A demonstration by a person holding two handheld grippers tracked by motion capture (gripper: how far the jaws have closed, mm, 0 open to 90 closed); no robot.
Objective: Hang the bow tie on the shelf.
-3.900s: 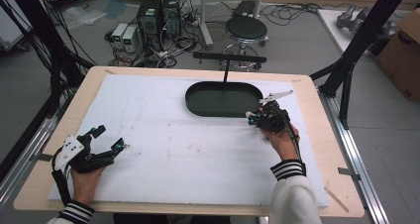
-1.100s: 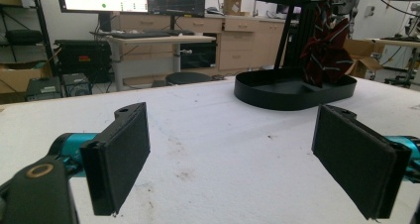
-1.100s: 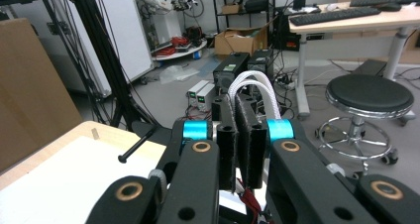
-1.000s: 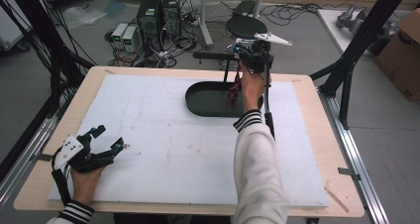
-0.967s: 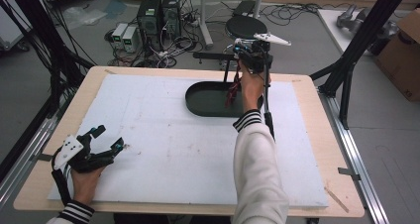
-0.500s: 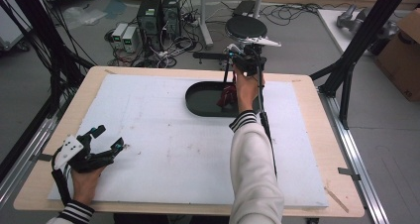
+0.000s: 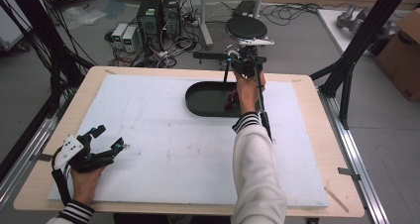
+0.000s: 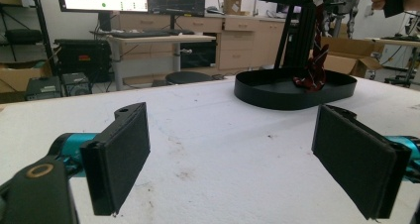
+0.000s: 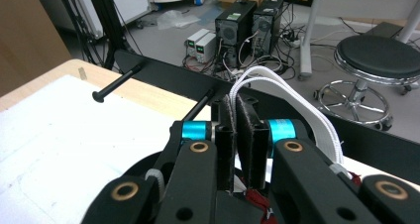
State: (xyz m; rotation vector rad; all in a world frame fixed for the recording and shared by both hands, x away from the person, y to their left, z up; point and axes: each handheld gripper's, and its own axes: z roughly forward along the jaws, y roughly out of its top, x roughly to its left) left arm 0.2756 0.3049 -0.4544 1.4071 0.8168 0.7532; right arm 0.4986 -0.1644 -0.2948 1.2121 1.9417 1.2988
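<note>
While the left gripper (image 7: 101,147) rests low on the white mat (image 7: 163,149), well apart from the black oval tray (image 7: 208,102) and toward the person's near left corner, its jaws stand wide apart with nothing between them; the left gripper view shows the two black pads (image 8: 119,159) spread to either side of bare mat, facing the tray across the table.

At the tray's far rim, the right gripper (image 7: 237,60) is held up high over the table's far edge. Its jaws [in the right gripper view] are almost together, the pads (image 9: 229,135) pinching a white cord loop (image 9: 292,110); they have just eased a touch wider, yet the cord remains between them. The loop arches up and over to the right of the pads, then runs down beside the gripper body. Below it, a dark red item (image 7: 231,101) hangs with its long axis roughly upright, its lower end reaching down inside the tray; what it is cannot be told. Two black pegs (image 9: 116,84) stick out level from a black bar beyond the tray, pointing toward the person.
</note>
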